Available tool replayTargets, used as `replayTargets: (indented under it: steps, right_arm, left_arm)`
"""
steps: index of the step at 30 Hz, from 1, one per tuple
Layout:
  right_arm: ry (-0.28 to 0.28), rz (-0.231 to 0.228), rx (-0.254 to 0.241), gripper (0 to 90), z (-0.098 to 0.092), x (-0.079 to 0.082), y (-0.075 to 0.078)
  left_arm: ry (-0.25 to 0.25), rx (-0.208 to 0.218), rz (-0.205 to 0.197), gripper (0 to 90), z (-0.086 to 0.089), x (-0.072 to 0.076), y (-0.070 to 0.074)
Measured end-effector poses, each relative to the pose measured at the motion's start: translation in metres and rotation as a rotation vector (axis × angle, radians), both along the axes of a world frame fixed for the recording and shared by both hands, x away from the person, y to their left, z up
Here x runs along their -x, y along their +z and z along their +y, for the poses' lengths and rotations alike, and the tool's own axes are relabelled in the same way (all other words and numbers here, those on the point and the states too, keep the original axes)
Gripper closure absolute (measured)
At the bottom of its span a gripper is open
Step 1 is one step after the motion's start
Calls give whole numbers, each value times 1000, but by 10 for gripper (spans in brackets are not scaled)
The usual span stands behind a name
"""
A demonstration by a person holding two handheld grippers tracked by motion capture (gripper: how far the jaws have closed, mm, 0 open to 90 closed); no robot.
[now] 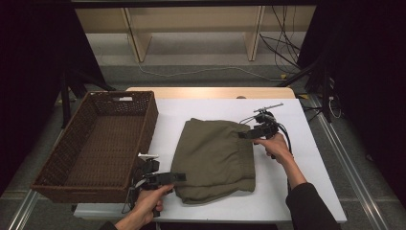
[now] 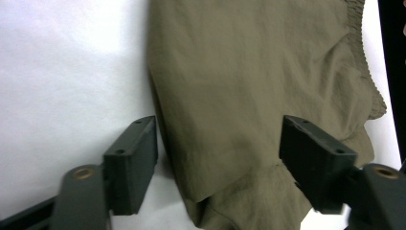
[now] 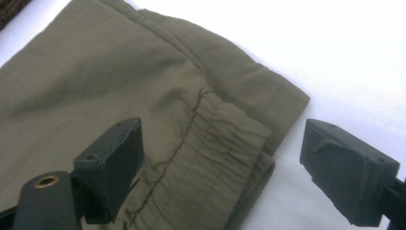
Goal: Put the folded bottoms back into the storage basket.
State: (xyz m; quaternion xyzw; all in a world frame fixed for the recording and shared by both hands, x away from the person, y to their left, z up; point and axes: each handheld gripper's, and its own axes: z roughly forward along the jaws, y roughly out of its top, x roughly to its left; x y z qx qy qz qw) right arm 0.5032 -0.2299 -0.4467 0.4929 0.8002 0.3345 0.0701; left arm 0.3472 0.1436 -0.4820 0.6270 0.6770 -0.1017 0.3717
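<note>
Folded olive garment (image 1: 214, 160) lying flat on the white table (image 1: 311, 182), between my two grippers, with a brown wicker basket (image 1: 62, 158) beyond my left gripper on the side away from the cloth. My left gripper (image 2: 218, 158) sits at the garment's near corner with its jaws spread wide, one over bare table and one over the fabric, gripping nothing. My right gripper (image 3: 222, 167) stands equally wide apart, straddling the elasticated waistband (image 3: 215, 148) at the far corner.
</note>
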Motion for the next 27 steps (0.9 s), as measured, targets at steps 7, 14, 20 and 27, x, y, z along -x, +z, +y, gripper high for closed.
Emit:
replayTargets:
  steps: [7,14,20,27]
  right_arm:
    - [-7,39,25,173,-1,-13,-4]
    - [-10,91,44,189,2,-23,-11]
    - [-18,114,45,221,5,-31,-16]
    - [-20,138,50,283,9,-34,-23]
  left_arm:
    - [1,7,-4,482,-2,0,-3]
    - [-11,-21,-18,657,-5,-1,-6]
    - [-11,-24,-19,748,-4,-1,-7]
    - [-19,-27,-24,796,-4,-2,-8]
